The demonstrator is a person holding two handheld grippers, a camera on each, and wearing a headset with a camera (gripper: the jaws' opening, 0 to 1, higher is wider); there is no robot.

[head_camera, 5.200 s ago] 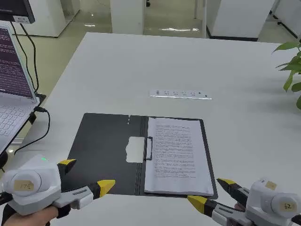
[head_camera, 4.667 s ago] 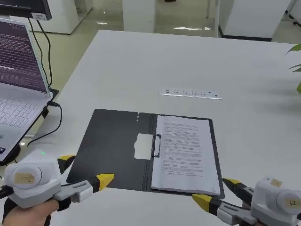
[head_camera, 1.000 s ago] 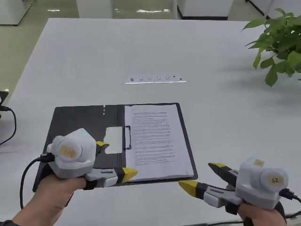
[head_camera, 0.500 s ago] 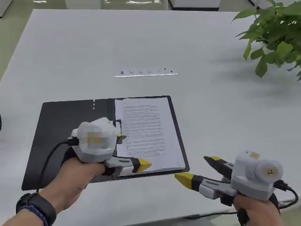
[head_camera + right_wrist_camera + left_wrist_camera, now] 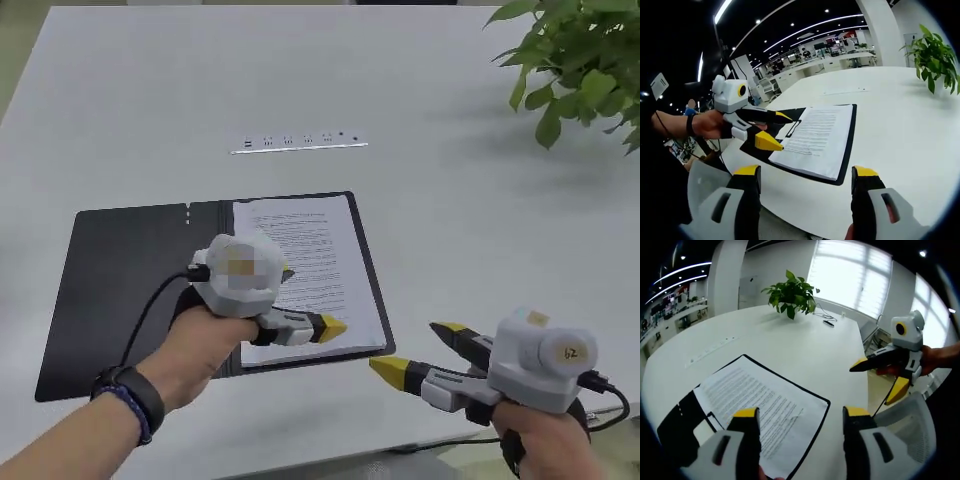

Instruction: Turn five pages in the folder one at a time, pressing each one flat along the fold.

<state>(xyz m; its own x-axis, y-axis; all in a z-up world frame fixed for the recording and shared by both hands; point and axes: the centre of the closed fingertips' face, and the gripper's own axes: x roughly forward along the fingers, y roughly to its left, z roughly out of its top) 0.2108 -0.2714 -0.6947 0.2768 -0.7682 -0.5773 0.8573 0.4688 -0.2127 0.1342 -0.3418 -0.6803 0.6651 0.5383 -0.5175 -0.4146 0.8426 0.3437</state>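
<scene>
left gripper (image 5: 310,298) now above folder (image 5: 120,270), table (image 5: 200,90)

We see a big white table (image 5: 480,230) w/ a socket strip (image 5: 300,141) set flush in its top and a leafy green plant (image 5: 575,60) near its far right edge. Left gripper view: bright windows (image 5: 855,275) beyond the table, white column (image 5: 725,280) at left. Right gripper view: dark ceiling (image 5: 765,20) w/ long light strips (image 5: 805,29) + spotlights (image 5: 826,10), rows of desks (image 5: 840,55) in the bkgd.
</scene>
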